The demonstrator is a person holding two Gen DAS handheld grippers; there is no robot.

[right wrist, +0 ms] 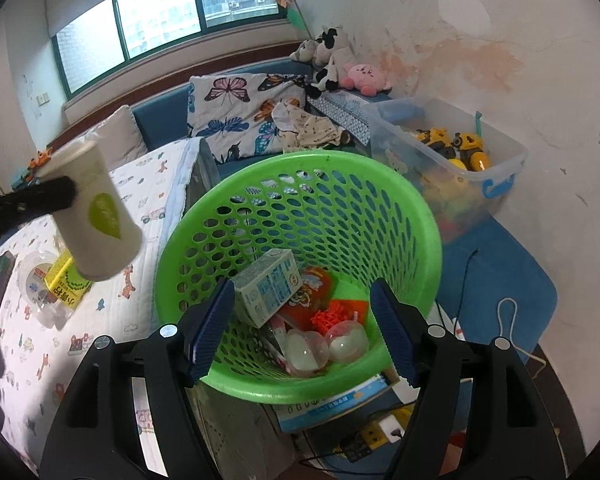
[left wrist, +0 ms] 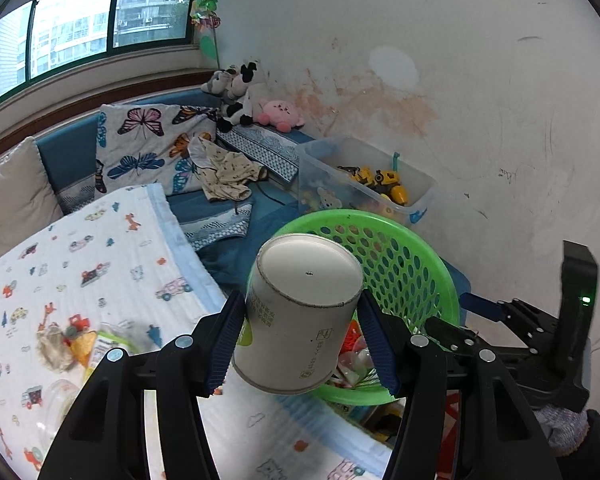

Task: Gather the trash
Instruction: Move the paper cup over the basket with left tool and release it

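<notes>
My left gripper is shut on a white paper cup, held bottom-forward just left of the green mesh basket. In the right wrist view the cup hangs in the air at left, over the bed and beside the basket's rim. My right gripper is open and empty, its fingers astride the basket's near rim. Inside the basket lie a small carton, an orange wrapper and two clear capsules.
More trash lies on the patterned bed sheet: a yellow packet, a clear plastic lid and wrappers. A clear toy bin stands by the stained wall. Pillows and plush toys are behind. A cable lies on the blue mat.
</notes>
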